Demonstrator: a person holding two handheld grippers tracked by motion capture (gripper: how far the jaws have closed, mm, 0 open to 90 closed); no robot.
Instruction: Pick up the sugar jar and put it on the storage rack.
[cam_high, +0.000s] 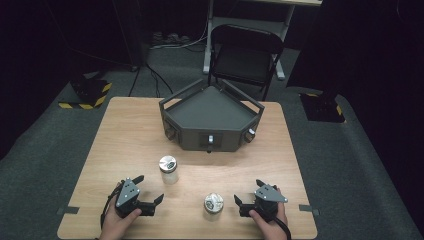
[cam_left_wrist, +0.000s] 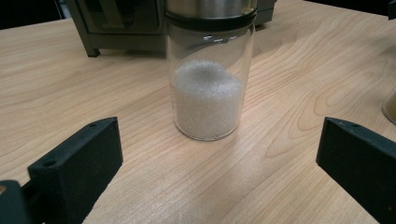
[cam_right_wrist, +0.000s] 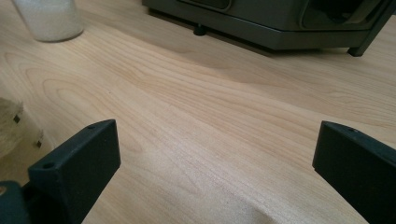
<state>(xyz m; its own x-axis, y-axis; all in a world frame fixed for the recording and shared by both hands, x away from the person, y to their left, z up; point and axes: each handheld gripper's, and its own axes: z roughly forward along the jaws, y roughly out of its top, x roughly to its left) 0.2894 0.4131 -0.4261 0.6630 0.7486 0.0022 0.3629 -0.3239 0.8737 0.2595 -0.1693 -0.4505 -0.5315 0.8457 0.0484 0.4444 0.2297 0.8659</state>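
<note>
the room is dark, with grey carpet on the floor and a black folding chair (cam_high: 247, 55) behind a light wooden table (cam_high: 125, 135). at the far middle of the table stands a grey box (cam_high: 210, 117) with angled sides and a rail around its flat top. two small glass jars with metal lids stand in front of it. the left jar (cam_high: 168, 169) is upright, a little left of the centre, and holds white grains up to about half; in the left gripper view it (cam_left_wrist: 208, 98) stands straight ahead, beyond the jaws and apart from them. the right jar (cam_high: 213, 203) is nearer to the front edge, between the two grippers. the left gripper (cam_high: 150, 192) lies low at the front left, held by a hand (cam_high: 120, 222), and its jaws are spread wide with nothing between them. the right gripper (cam_high: 247, 192) is at the front right in the other hand (cam_high: 270, 220), just beside the right jar but not touching it; its jaws are also spread wide, over bare wood.
</note>
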